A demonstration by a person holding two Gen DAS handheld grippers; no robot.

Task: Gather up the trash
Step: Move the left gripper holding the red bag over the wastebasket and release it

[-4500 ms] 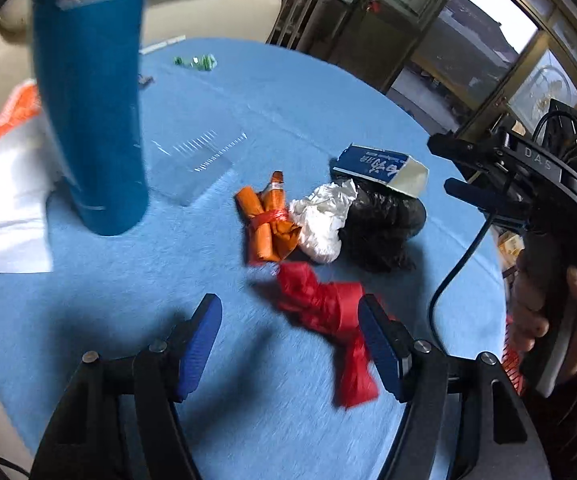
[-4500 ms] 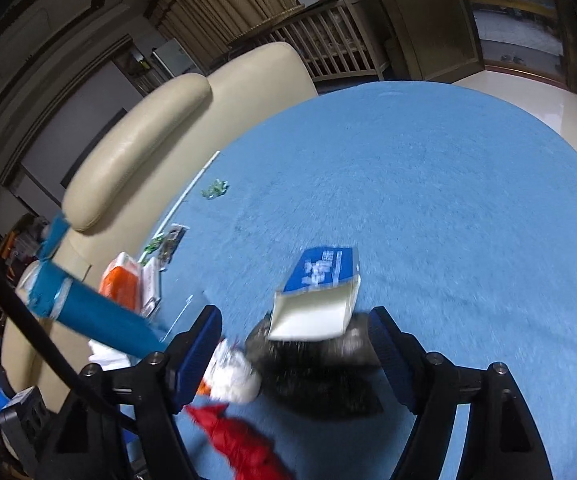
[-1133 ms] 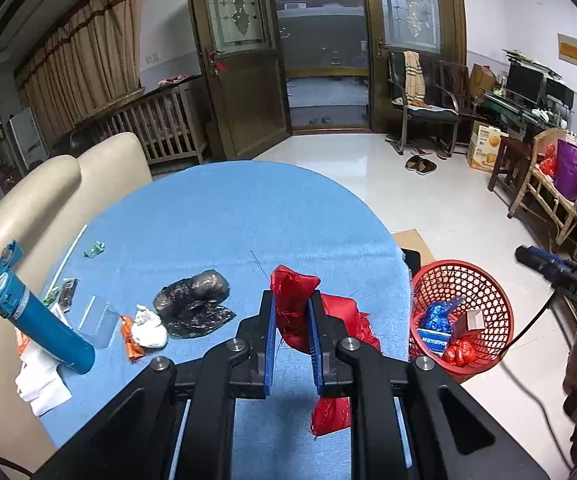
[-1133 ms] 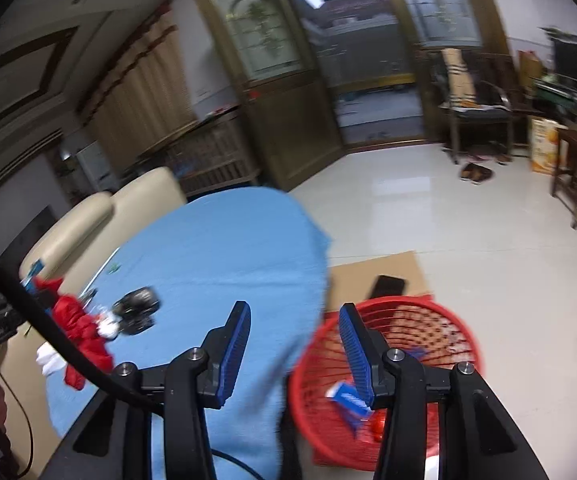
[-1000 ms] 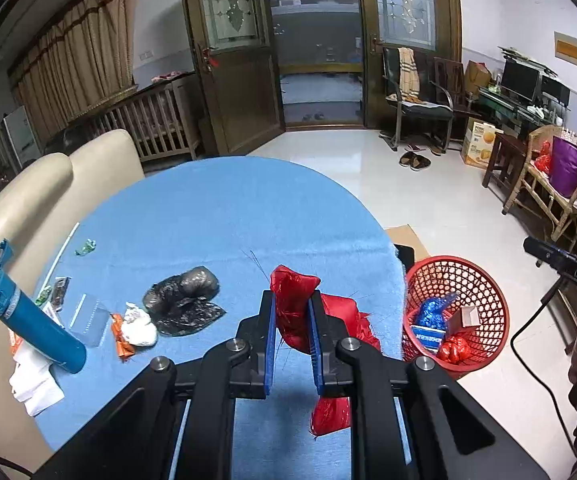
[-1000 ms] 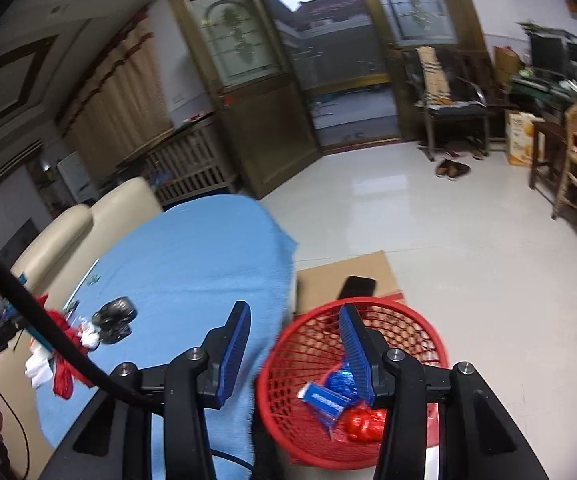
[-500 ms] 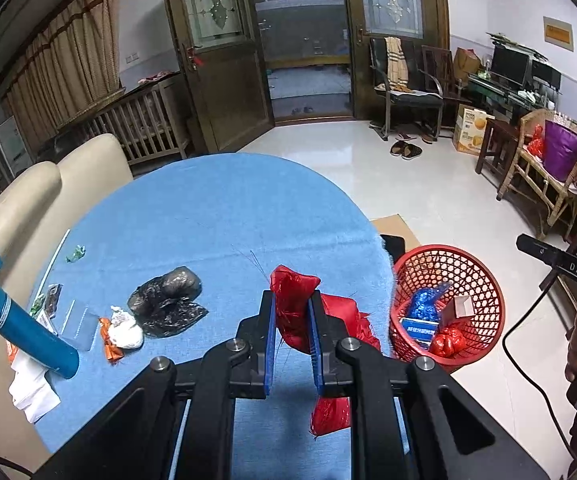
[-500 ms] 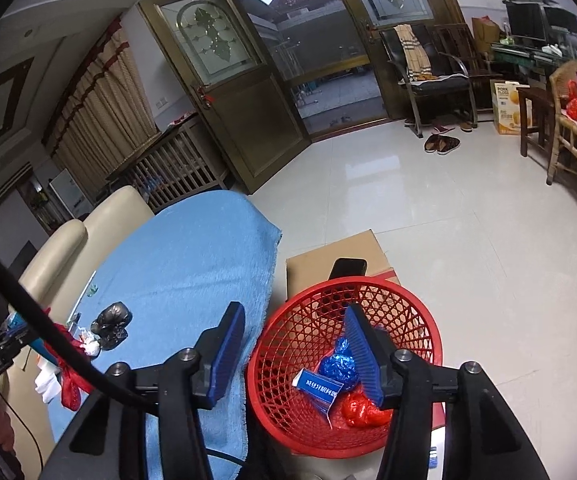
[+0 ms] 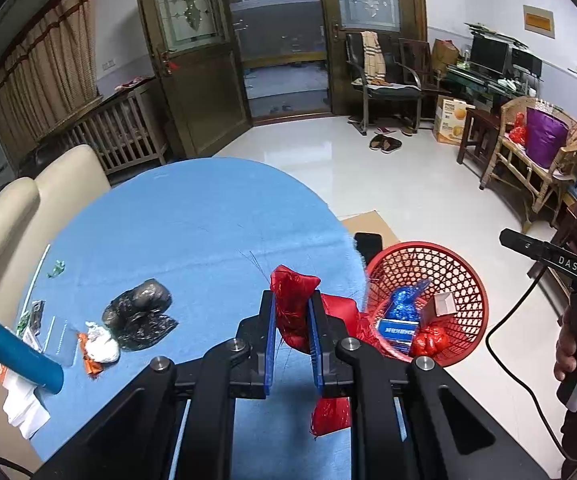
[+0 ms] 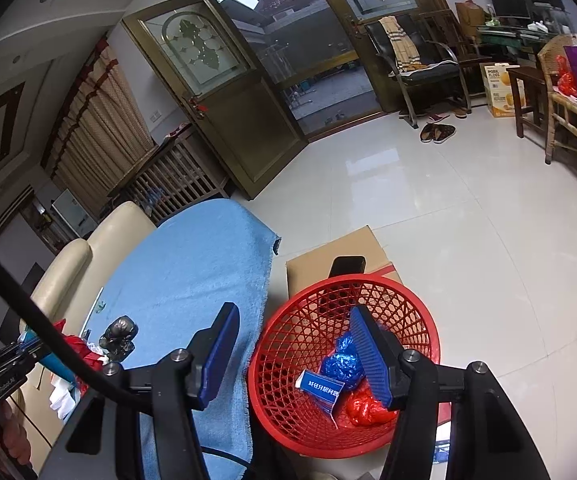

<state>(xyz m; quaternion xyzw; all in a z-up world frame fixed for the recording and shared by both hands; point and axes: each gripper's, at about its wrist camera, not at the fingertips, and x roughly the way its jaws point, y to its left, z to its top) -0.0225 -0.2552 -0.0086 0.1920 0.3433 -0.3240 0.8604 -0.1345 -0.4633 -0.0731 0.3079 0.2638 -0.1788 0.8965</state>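
My left gripper (image 9: 292,322) is shut on a crumpled red plastic bag (image 9: 294,300) and holds it above the blue table's near right edge, next to the red mesh basket (image 9: 464,280) on the floor. The basket (image 10: 288,332) holds a blue box (image 10: 322,388), a blue wrapper (image 10: 342,362) and a red bag (image 10: 364,408). My right gripper (image 10: 296,344) is open and empty above the basket. A black bag (image 9: 140,314), a white wad (image 9: 102,346) and an orange scrap (image 9: 90,364) lie on the table at the left.
A blue bottle (image 9: 8,350) and white paper (image 9: 22,400) lie at the table's left edge by a cream sofa (image 9: 48,184). A cardboard sheet (image 10: 336,252) with a black phone (image 10: 346,266) lies behind the basket. Chairs and a desk stand at the far right.
My left gripper has carried the red bag further right toward the basket. My right gripper has opened wider and drawn closer over the basket.
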